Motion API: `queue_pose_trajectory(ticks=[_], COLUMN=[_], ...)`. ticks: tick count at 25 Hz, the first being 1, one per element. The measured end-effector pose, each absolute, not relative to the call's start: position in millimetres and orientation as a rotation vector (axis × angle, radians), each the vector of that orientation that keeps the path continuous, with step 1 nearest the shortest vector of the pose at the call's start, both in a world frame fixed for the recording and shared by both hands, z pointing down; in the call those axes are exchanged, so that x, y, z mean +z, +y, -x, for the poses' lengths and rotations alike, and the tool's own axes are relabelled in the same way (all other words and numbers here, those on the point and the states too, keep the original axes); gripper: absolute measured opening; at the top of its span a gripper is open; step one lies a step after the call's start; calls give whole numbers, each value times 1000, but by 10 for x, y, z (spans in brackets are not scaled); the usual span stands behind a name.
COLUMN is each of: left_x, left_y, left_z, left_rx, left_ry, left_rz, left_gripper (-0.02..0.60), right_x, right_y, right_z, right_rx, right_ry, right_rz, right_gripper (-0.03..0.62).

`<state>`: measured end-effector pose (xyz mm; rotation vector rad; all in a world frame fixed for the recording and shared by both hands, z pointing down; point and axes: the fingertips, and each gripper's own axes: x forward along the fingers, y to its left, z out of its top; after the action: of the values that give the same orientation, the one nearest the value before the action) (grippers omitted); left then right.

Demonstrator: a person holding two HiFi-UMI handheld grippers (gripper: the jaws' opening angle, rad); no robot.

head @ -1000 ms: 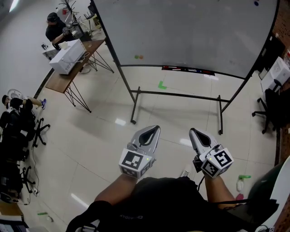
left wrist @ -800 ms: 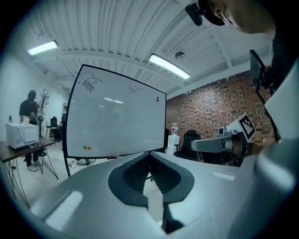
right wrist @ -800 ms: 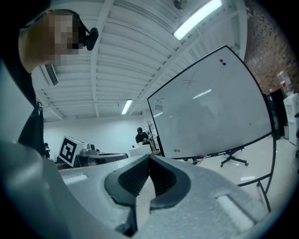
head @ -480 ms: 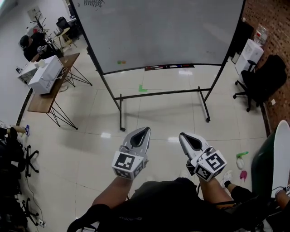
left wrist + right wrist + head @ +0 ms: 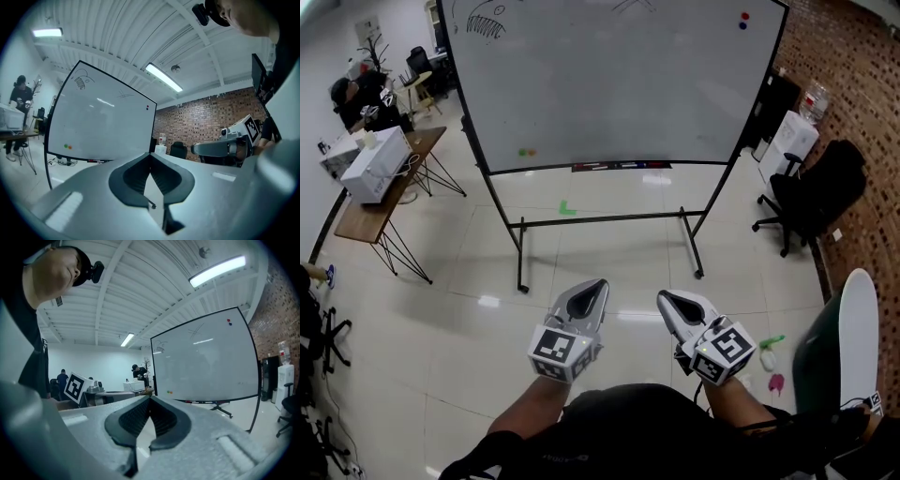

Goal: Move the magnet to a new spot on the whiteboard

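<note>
A big whiteboard on a wheeled stand faces me across the floor. A green and an orange magnet sit near its lower left corner. A red and a blue magnet sit at its upper right. Both pairs also show in the left gripper view, the green and orange magnets low and the red and blue magnets high. My left gripper and right gripper are held side by side well short of the board. Each is shut with nothing between its jaws.
A marker tray runs along the board's lower edge. A wooden table with a white box stands at left, with people beyond it. Black office chairs and a brick wall are at right. A spray bottle lies on the floor.
The head view has swung so that the whole whiteboard, its top edge and the red and blue magnets now show. Both grippers sit lower in the frame, closer together, still shut.
</note>
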<state>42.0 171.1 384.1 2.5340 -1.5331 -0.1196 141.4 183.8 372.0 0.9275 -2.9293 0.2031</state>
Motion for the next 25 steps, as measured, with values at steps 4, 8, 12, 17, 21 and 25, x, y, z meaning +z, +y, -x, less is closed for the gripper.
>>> queue_pose_trajectory(ticks=[4,8,12,17,21,25], left_x=[3788,3825,3882,3844,3907,3893], left_y=[1672,1656,1632,1620,1601,1595], left_z=[-644,-794,-879,-855,-811,-809], left_rx=[-139,-78,-78,-75,-70,-71], left_ry=[-1552,-1564,-1556,-1592,-1590,-1596], left_rz=[-2534,-2545,-2537,-2521,-2509,-2519], left_gripper=[15,15,15,15,15,15], right_x=[3795,3832,3852,3861,3859,3882], right_y=[1823,1789,1748,1743,1756,1745], right_z=[-1602,-1741,-1777,-1825,-1854,-1908], right_rx=[220,277,306,280,226,212], right_ry=[-2927,-2953,-2971,-2974,-2966,-2959], right_rz=[-906,-903,-886,-897,-920,-948], right_gripper=[3,3,3,3,3,3])
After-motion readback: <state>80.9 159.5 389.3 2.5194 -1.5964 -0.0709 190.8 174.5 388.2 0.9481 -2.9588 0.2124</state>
